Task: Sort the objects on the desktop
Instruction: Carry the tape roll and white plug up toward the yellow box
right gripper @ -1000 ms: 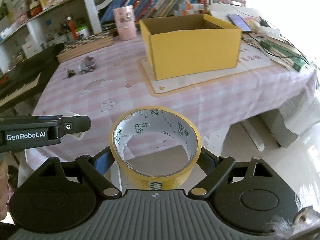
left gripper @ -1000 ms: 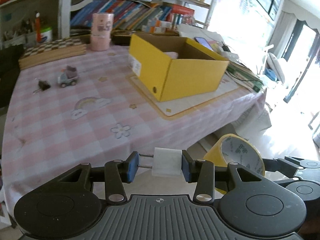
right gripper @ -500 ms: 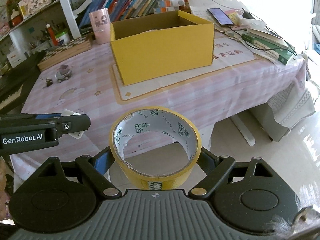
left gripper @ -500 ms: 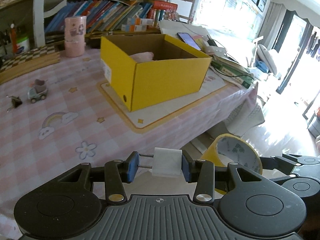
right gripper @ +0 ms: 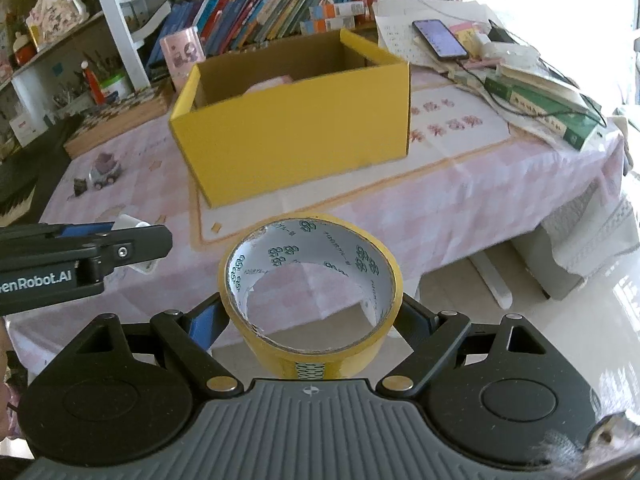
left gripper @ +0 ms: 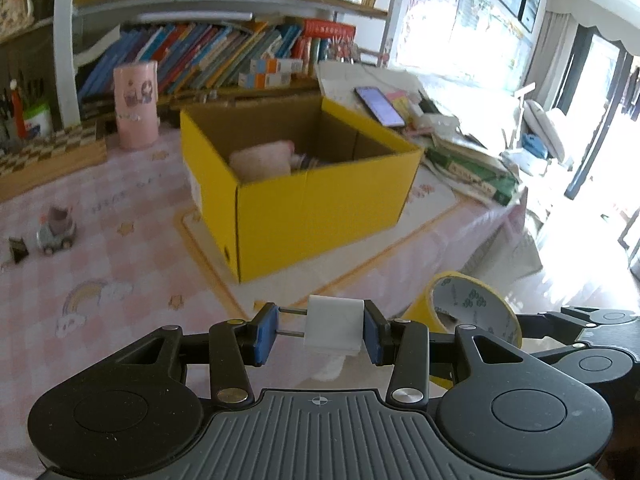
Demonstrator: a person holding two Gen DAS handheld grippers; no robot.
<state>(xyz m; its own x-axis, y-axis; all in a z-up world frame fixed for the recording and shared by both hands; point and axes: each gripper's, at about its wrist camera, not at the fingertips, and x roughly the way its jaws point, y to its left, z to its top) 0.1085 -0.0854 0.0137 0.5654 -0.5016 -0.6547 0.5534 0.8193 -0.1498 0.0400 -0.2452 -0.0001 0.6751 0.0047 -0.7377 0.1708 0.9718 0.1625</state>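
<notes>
My left gripper (left gripper: 318, 334) is shut on a white plug adapter (left gripper: 334, 327), held above the near edge of the pink checked table. My right gripper (right gripper: 310, 316) is shut on a yellow tape roll (right gripper: 310, 294), which also shows in the left wrist view (left gripper: 464, 312). The open yellow cardboard box (left gripper: 320, 196) stands on a mat ahead; it also shows in the right wrist view (right gripper: 296, 128). A pink soft thing (left gripper: 260, 160) lies inside it. A small toy car (left gripper: 56, 232) and a black binder clip (left gripper: 18, 248) sit on the table at the left.
A pink cylinder (left gripper: 134, 104) and a checkered board (left gripper: 48, 152) stand at the back left. Bookshelves run behind the table. A phone (right gripper: 440, 38), papers and green books (right gripper: 548, 108) pile at the right. The table's right edge drops to the floor.
Both grippers have moved forward and up toward the yellow box, which now looks larger and nearer. Each still holds its object.
</notes>
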